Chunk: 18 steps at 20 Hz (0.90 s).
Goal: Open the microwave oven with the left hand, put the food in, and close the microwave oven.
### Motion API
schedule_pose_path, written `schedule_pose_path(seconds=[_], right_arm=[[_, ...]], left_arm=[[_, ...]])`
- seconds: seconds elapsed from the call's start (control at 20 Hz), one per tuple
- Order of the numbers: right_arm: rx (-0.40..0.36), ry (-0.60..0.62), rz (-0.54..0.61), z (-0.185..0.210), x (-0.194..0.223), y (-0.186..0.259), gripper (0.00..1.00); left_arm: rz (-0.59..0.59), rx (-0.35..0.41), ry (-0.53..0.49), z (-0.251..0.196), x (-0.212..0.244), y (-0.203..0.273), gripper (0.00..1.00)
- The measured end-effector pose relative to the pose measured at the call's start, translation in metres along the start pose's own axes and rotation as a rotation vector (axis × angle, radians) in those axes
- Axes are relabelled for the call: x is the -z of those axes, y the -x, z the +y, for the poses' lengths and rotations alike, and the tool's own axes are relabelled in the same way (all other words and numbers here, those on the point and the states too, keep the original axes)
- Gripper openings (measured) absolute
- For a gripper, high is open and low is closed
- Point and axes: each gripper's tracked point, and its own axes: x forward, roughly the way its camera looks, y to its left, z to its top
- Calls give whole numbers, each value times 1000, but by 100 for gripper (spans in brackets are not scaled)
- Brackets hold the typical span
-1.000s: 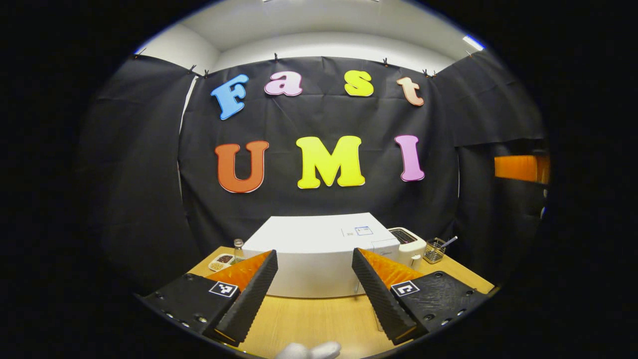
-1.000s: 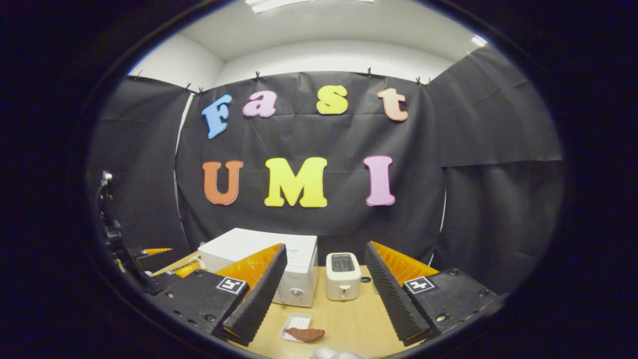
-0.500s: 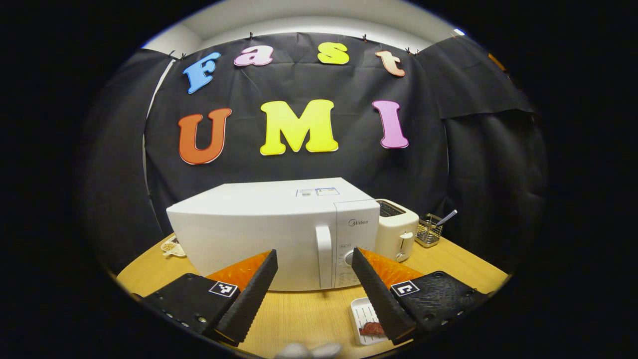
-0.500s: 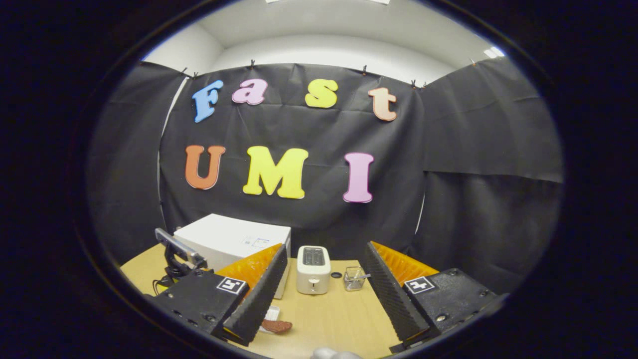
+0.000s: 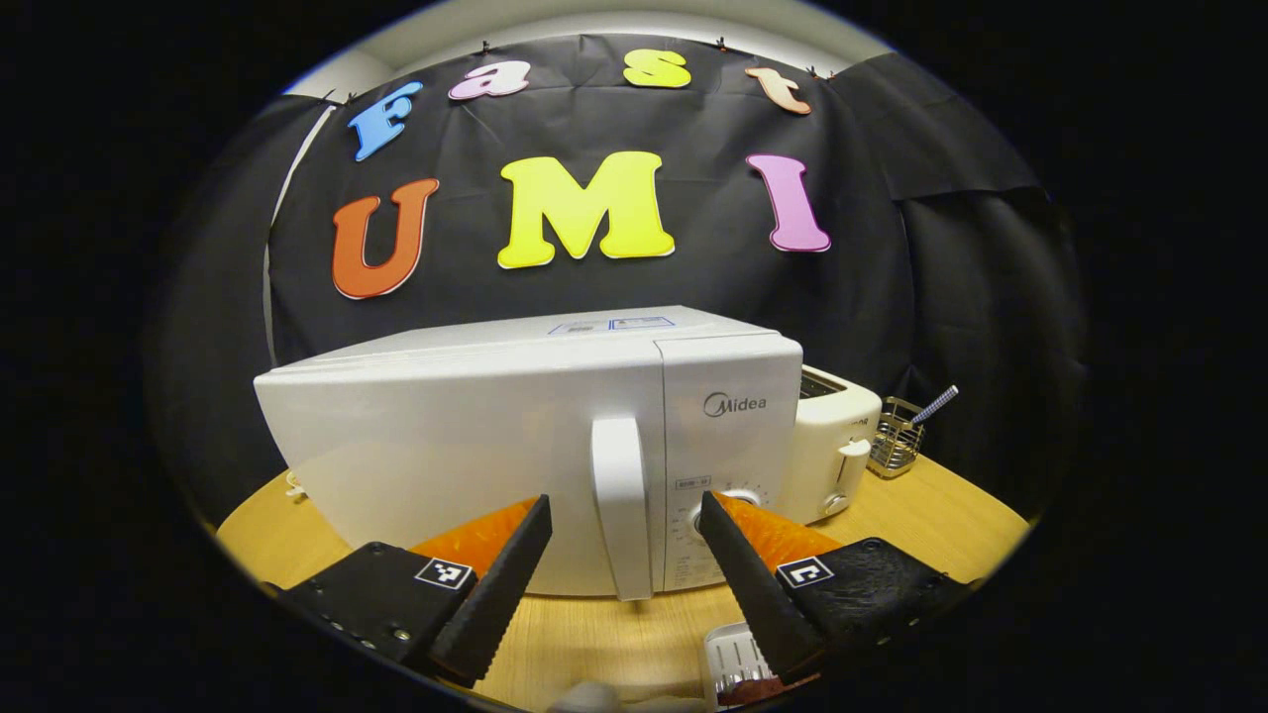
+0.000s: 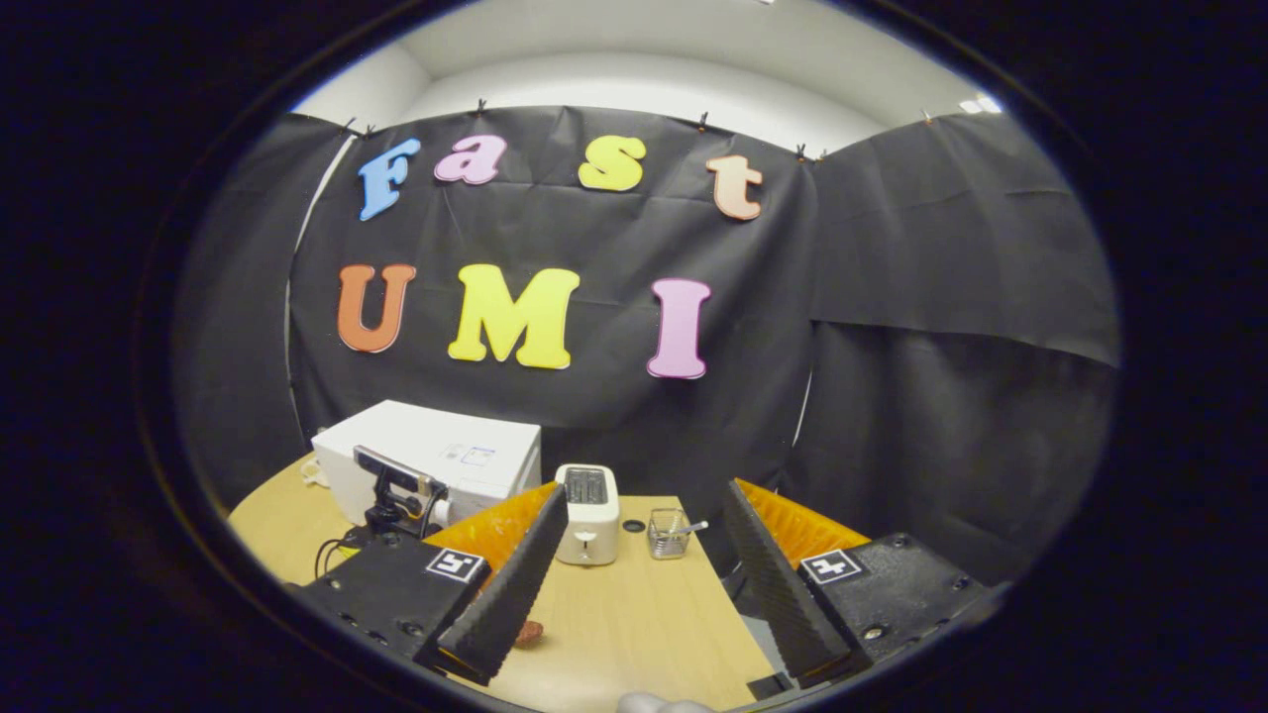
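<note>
The boxy white microwave oven (image 5: 475, 446) sits shut on the round wooden table (image 5: 594, 634), its upright white door handle (image 5: 621, 505) lined up between the spread fingers of the left gripper (image 5: 619, 579), evidently ready to pull. Below, the small white food tray (image 5: 730, 662) waits just in front. Farther right, the right gripper (image 6: 634, 574) hangs open and empty over the table.

My left gripper view sits low and close, facing the front of the white microwave (image 5: 535, 436) head-on, its handle (image 5: 621, 505) just ahead. My right gripper view looks from farther back and higher, across the wooden table (image 6: 634, 614). Both views share the microwave, the toaster (image 6: 586, 515) and the black back wall.
</note>
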Motion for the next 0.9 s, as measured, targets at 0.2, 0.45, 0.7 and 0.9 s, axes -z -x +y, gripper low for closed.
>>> schedule_pose_path(seconds=[0.2, 0.45, 0.7, 0.9], right_arm=[[3, -1, 11, -4, 3, -2, 100], [-7, 18, -5, -5, 0, -1, 95], [-13, 8, 11, -5, 7, 1, 100], [-12, 15, 17, -7, 8, 6, 100]], left_arm=[[-10, 18, 22, -1, -6, -7, 79], [-5, 6, 75, 4, -5, -5, 29], [0, 10, 79, 6, -3, -4, 14], [24, 22, 70, 7, 2, -2, 14]])
